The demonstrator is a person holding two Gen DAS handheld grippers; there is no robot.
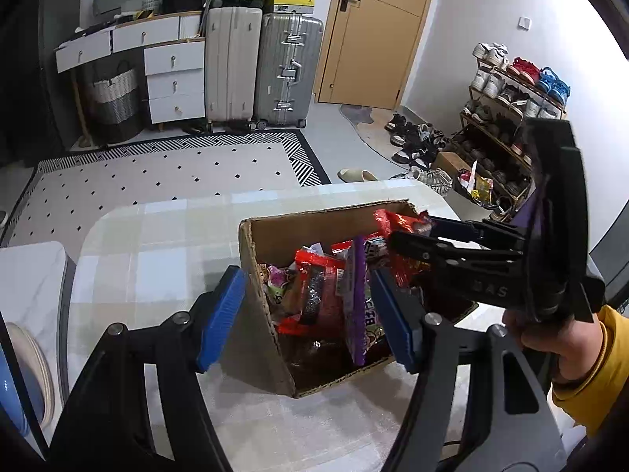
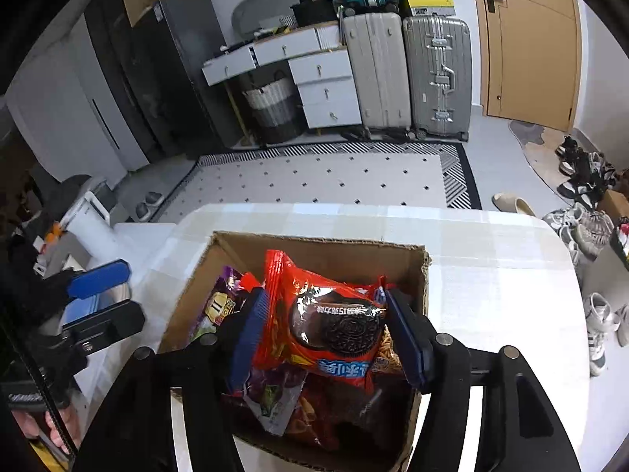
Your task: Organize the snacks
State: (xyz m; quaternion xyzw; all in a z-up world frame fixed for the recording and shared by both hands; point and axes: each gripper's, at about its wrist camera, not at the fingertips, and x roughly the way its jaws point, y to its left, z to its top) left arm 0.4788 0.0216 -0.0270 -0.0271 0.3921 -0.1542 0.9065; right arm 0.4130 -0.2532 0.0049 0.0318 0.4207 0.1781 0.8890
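A cardboard box full of snack packets stands on the table; it also shows in the right wrist view. My right gripper is shut on a red cookie packet with a dark sandwich cookie pictured, held over the box. In the left wrist view the right gripper reaches in from the right, holding the red packet above the box's far corner. My left gripper is open, its blue pads straddling the box's near left wall. A purple packet stands upright inside.
The table has a pale checked cloth. A white chair stands at its left. On the floor beyond lie a patterned rug, suitcases, a drawer unit, and a shoe rack at the right.
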